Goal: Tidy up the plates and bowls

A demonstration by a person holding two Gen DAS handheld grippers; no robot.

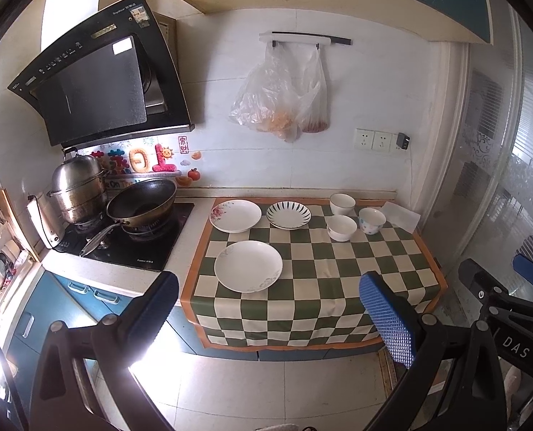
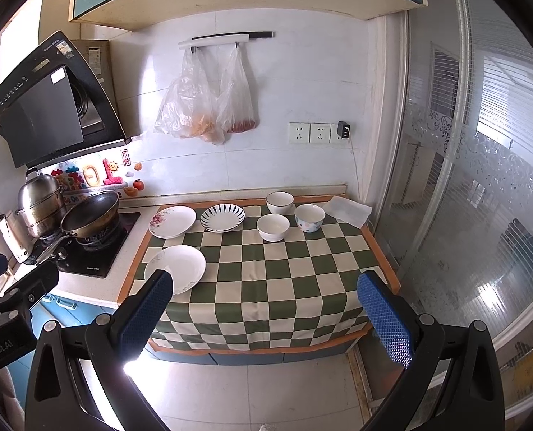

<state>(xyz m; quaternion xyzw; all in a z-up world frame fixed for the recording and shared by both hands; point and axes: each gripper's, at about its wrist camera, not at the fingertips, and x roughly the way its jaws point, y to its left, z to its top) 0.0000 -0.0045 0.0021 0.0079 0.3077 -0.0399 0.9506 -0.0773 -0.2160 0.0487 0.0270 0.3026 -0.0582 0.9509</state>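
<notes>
On the green-and-cream checked cloth (image 1: pixel 338 269) (image 2: pixel 284 269) lie three plates: a plain white plate (image 1: pixel 248 265) (image 2: pixel 180 265) near the front left, a rose-patterned plate (image 1: pixel 234 215) (image 2: pixel 172 221) behind it, and a dark-striped plate (image 1: pixel 288 214) (image 2: pixel 222 217). Three bowls stand at the back right: a white bowl with a dark rim (image 1: pixel 341 203) (image 2: pixel 279 202), a plain white bowl (image 1: pixel 341 227) (image 2: pixel 272 226), and a blue-flowered bowl (image 1: pixel 371 220) (image 2: pixel 309 217). My left gripper (image 1: pixel 270 309) and right gripper (image 2: pixel 266 309) both hang open over the floor, short of the counter, holding nothing.
A black wok (image 1: pixel 142 204) and a steel steamer pot (image 1: pixel 77 186) sit on the hob left of the cloth. A folded white sheet (image 1: pixel 401 215) lies at the back right corner. Plastic bags (image 1: pixel 280 97) hang on the wall. A glass sliding door (image 2: pixel 482 179) stands to the right.
</notes>
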